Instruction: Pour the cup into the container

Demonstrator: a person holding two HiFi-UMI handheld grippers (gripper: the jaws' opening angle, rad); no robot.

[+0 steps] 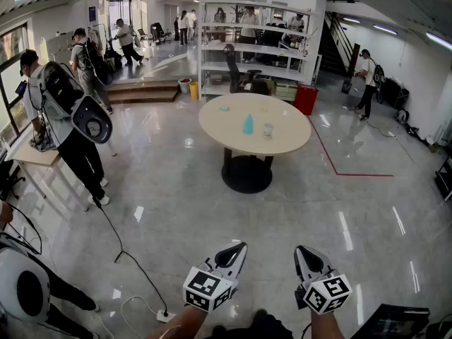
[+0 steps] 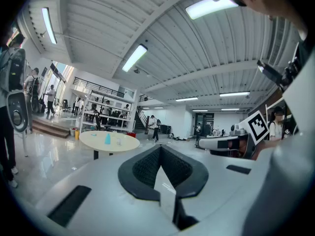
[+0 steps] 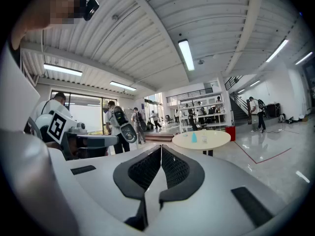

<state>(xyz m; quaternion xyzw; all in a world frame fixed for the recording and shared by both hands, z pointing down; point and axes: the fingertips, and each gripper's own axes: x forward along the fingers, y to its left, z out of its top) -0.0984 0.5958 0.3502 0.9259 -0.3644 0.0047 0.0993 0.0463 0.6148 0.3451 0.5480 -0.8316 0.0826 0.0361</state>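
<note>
At the far left a person [image 1: 67,111] with a backpack rig stands beside a small desk [image 1: 32,155] at the picture's edge, and a cable [image 1: 121,251] trails from there across the glossy floor [image 1: 176,210] to a plug near the bottom. The left gripper [image 1: 242,245] is held low in the head view, pointing level, its jaws pressed together with nothing between them, as its own view shows [image 2: 161,147]. Ahead of both grippers, well apart from them across a broad bare stretch of floor, stands the round counter [image 1: 233,138] on a single dark foot. The blue cup [image 1: 248,124] stands upright near the middle of the top, far from every edge, and the clear container [image 1: 268,130] is just beside it on its right, not touching. The right gripper [image 1: 298,250] hangs level with the left one and near it, tilted slightly down, jaws likewise closed tight and empty in its own view [image 3: 161,147]. Right of the counter a red line [image 1: 353,174] marks the floor, with open tiles beyond it up to a person [image 1: 367,83] standing near the right wall. A dark object [image 1: 392,320] sits at the bottom right corner, close beside the right gripper.
</note>
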